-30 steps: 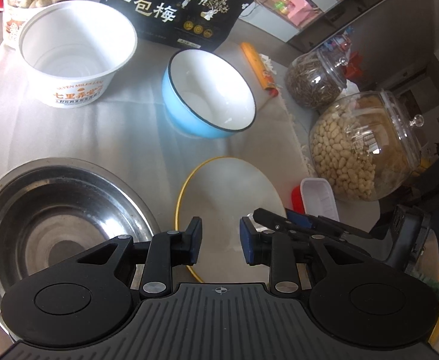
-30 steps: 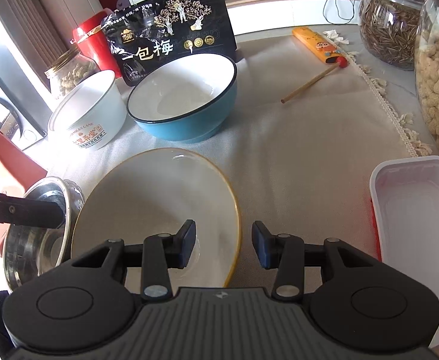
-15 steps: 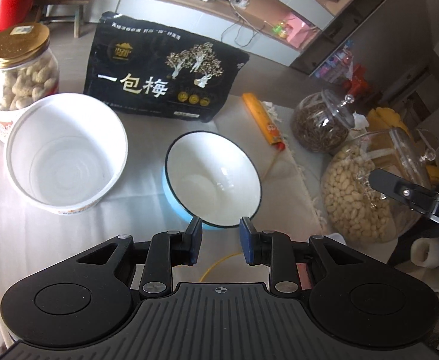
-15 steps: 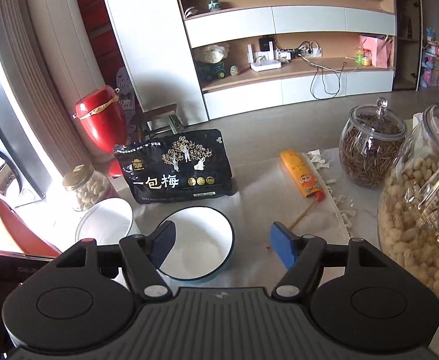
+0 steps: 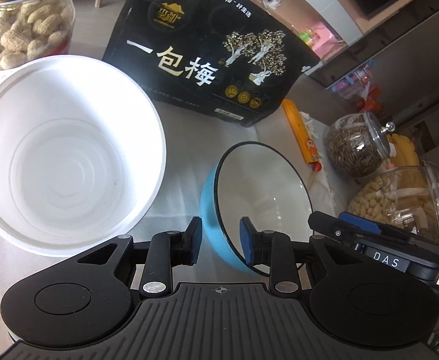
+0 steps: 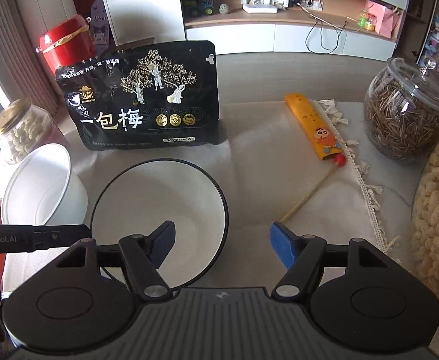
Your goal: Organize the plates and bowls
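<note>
left wrist view shows the big white plastic tub (image 5: 66,156) on the pale tablecloth (image 5: 183,138), and just beside it the blue ceramic bowl with white inside and dark rim (image 5: 261,192). behind both stands the black snack bag with gold trees (image 5: 201,60). the left gripper (image 5: 221,240) has its two pads either side of the bowl's near rim, one outside the blue wall and one inside, but they are apart from it and not pressing. the right gripper (image 6: 221,244) hangs over the same bowl with jaws wide apart, holding nothing. i think the rim should sit deeper between the pads before closing, then lift level so the bowl does not swing.
</note>
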The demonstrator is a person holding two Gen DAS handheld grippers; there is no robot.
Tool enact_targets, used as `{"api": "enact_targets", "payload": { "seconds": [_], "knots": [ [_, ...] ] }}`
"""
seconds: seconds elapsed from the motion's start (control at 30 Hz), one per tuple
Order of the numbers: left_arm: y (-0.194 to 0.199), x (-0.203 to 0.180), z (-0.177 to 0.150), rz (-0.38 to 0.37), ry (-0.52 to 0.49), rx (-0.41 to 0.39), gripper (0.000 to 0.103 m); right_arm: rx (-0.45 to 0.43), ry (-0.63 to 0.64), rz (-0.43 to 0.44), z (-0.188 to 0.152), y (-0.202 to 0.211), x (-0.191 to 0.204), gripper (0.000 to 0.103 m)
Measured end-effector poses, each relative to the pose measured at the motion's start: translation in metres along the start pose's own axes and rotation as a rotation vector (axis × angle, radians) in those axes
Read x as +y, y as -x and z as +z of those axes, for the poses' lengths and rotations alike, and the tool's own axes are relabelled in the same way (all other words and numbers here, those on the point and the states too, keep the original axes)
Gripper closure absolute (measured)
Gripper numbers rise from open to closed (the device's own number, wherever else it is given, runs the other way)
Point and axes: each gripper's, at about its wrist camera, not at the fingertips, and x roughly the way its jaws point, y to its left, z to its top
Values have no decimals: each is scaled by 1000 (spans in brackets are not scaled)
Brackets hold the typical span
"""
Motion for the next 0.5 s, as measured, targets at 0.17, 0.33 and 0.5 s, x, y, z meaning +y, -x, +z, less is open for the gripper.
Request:
{"api": "enact_targets", "payload": {
  "seconds": [0.17,0.33,0.5],
  "knots": [
    [-21,-7,5,24,22,-28,76,35,-73,77,4,-29,-18,32],
    [-25,-2,4,17,65,-16,75,125,-145,160,2,-64,-30,66],
    [-24,-12,-5,41,48,-10,72,137,-126,186,-6,-73,-23,70]
  ]
}}
